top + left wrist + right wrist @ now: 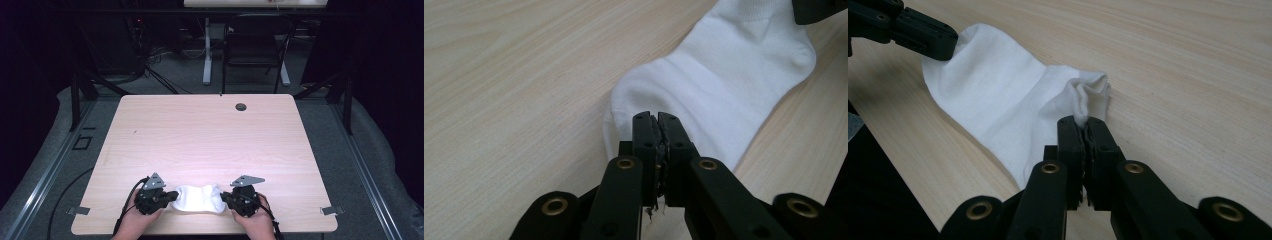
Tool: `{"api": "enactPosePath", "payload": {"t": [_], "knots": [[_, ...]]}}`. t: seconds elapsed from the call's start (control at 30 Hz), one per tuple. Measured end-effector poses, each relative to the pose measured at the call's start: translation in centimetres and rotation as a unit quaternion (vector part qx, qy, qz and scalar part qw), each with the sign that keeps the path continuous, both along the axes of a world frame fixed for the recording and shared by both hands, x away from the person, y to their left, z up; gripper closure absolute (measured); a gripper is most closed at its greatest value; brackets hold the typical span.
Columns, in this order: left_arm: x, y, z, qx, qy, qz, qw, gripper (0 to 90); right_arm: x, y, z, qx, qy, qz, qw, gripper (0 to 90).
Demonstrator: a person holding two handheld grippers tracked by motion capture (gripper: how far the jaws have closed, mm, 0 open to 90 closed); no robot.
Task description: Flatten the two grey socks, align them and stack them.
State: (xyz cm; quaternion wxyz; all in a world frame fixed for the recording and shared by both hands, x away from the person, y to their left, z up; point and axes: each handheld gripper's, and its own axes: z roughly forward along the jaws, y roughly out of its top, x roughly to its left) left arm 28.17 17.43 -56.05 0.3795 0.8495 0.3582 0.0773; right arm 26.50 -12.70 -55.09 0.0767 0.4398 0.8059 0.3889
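Both grippers' jaws, left gripper (172,195) and right gripper (225,197), pinch opposite ends of a white sock (200,198) on the table (200,135).

Light wood counter (210,145) with rounded corners and a round cable hole (241,107) near its far edge, lit bright at the near middle; metal brackets (79,210) stick out at both near corners. Grey carpet floor (320,130) all round, a metal rail (45,185) running along the left, black cables (150,65) heaped far left. Beyond the counter a black chair (252,50) beside a white table leg (207,50), black stand legs (82,92) left and right, room dark at both sides.
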Motion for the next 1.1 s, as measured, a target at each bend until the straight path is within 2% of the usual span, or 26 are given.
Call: {"api": "enactPosePath", "payload": {"t": [0.1, 0.13, 0.27, 0.4, 0.57, 0.7, 0.9, 1.0, 1.1], "knots": [[0.1, -0.1, -0.2, 0.004, 0.002, -0.002, 1.0000, 87.6, 0.1, -0.1, -0.2, -0.006, 0.006, -0.006, 0.9999, 87.1], [0.1, -0.2, -0.3, 0.006, 0.000, -0.002, 1.0000, 87.6, 0.2, -0.2, -0.3, -0.004, 0.001, -0.005, 1.0000, 87.1], [0.3, -0.2, -0.6, 0.008, 0.003, -0.001, 1.0000, 87.5, 0.5, -0.4, -0.5, -0.006, 0.009, -0.008, 0.9999, 87.1], [0.5, -0.3, -0.9, 0.012, 0.008, -0.003, 0.9999, 87.3, 0.7, -0.4, -0.9, -0.010, 0.007, -0.013, 0.9998, 87.0], [0.6, -0.3, -1.1, 0.008, 0.010, -0.001, 0.9999, 86.9, 0.9, -0.4, -1.2, -0.014, 0.014, -0.016, 0.9997, 86.6], [0.7, 0.0, -0.8, -0.002, 0.001, 0.006, 1.0000, 80.8, 1.0, -0.7, -1.3, -0.014, 0.005, -0.020, 0.9997, 78.8], [0.3, 0.5, 0.9, -0.035, -0.026, 0.011, 0.9990, 72.8, 0.4, -0.9, -0.1, 0.001, -0.038, -0.035, 0.9987, 71.4], [0.2, 0.2, 1.0, -0.041, -0.024, 0.007, 0.9989, 69.5, 0.1, -0.1, 0.3, 0.013, -0.055, -0.015, 0.9983, 69.1], [0.3, -0.3, 0.5, -0.030, -0.020, -0.005, 0.9994, 66.2, 0.1, 1.1, -0.1, 0.008, -0.056, 0.014, 0.9983, 66.0]]}}
